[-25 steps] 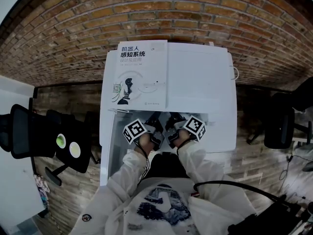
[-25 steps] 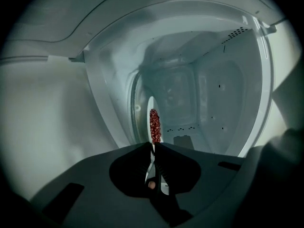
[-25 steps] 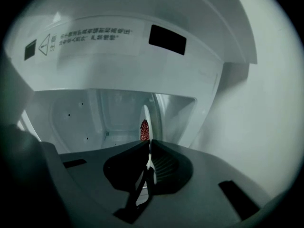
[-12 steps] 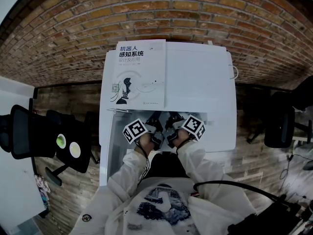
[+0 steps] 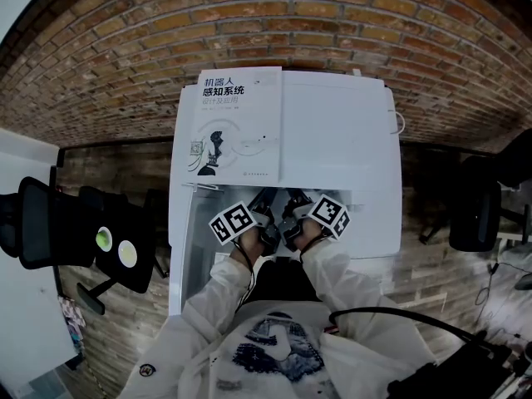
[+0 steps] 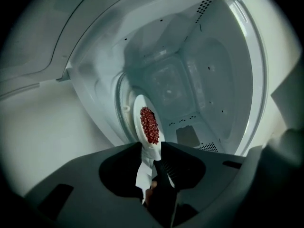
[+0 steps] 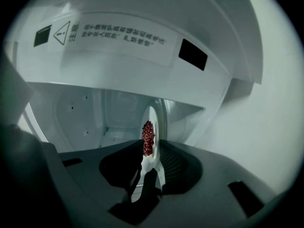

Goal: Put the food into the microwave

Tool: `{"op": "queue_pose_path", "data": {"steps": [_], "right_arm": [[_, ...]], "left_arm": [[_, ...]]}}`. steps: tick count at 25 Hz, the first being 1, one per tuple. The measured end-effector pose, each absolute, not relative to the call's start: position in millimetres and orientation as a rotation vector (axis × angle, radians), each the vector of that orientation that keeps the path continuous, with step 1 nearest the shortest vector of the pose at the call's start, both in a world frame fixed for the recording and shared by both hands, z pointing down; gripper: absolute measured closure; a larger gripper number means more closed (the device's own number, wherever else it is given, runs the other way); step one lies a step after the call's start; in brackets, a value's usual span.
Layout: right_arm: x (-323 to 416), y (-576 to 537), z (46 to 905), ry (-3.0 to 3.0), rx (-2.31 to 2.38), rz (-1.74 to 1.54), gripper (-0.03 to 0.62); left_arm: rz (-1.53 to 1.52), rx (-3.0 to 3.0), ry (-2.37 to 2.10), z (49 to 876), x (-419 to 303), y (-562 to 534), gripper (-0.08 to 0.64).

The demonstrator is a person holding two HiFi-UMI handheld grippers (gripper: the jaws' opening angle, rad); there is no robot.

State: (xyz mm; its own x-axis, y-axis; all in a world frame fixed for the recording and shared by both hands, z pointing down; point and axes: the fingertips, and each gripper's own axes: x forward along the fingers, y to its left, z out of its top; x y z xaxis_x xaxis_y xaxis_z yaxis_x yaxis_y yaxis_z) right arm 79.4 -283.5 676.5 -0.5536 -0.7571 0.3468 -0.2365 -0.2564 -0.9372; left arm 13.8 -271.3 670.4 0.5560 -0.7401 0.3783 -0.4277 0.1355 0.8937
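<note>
A white plate [image 6: 140, 103] with a heap of small red food [image 6: 149, 125] is held edge-on inside the open white microwave [image 5: 332, 140]. In the left gripper view the left gripper [image 6: 152, 148] has the plate's rim between its jaws. These jaws have just been opening, and the rim now sits loosely between them. In the right gripper view the right gripper [image 7: 151, 148] is shut on the opposite rim of the plate [image 7: 153, 115], right below the food [image 7: 148, 139]. In the head view both grippers, left [image 5: 259, 214] and right [image 5: 293, 213], reach side by side into the microwave's mouth.
A large book [image 5: 237, 123] lies on top of the microwave. Its door [image 5: 187, 248] stands swung open at the left. The cavity walls [image 6: 199, 80] surround the plate closely. A black office chair [image 5: 50, 223] stands at the left and another [image 5: 478, 214] at the right, before a brick wall.
The left gripper's marker cube has rolled slightly. Both hands stay at the microwave's mouth, and the right gripper has not visibly moved.
</note>
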Motion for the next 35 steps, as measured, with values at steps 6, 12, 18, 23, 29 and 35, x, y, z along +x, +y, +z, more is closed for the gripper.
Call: {"op": "queue_pose_path", "data": {"steps": [6,12,18,23,29,35], "right_arm": [[79.6,-282.0,677.3,1.611,-1.200,-1.865,0.495],[80.2,-279.0,678.3,1.600,-1.190,-1.872,0.495],[79.4,-274.6,676.2,1.610,-1.180,-1.870,0.495],[76.7,-266.9,676.4,1.634,-1.171,-1.872,0.495],[80.1,-261.7,675.2,1.651,-1.184,-1.868,0.495],[85.2,-257.6,669.5,1.685,-1.215,-1.837,0.495]], "left_arm": [[-0.252,1.504,-1.093,671.2,12.1,-268.5,0.422],[-0.224,1.512,-1.107,673.8,12.9,-266.9,0.416],[-0.187,1.515,-1.116,676.3,12.6,-266.1,0.416],[-0.165,1.492,-1.123,683.6,11.6,-259.4,0.396],[-0.165,1.513,-1.108,681.8,13.9,-254.4,0.396],[-0.152,1.551,-1.113,673.0,12.7,-248.5,0.396]]}}
